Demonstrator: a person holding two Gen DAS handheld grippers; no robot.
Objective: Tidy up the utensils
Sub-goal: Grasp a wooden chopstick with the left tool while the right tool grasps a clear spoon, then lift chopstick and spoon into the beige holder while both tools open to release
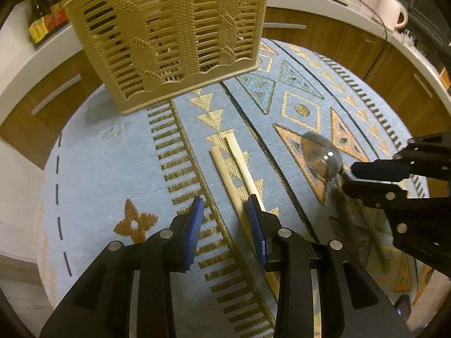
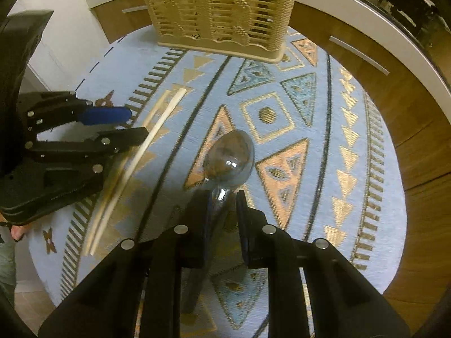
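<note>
Gripping the neck of a shiny metal spoon [image 2: 229, 159] in my right gripper [image 2: 224, 205], I am keeping those jaws nearly closed, pads pressing on either side of the handle just below the bowl. The spoon is lying on a light-blue woven cloth with gold and orange triangles [image 2: 324, 169], bowl pointing toward a tall beige slotted plastic utensil basket [image 2: 217, 11] standing at the cloth's far edge. My left gripper [image 1: 225, 217] is hanging partly open, holding nothing; its blue pads [image 1: 194, 225] are sitting just left of a pair of pale wooden chopsticks [image 1: 236, 166], which are lying side by side on the cloth, left of the spoon.
</note>
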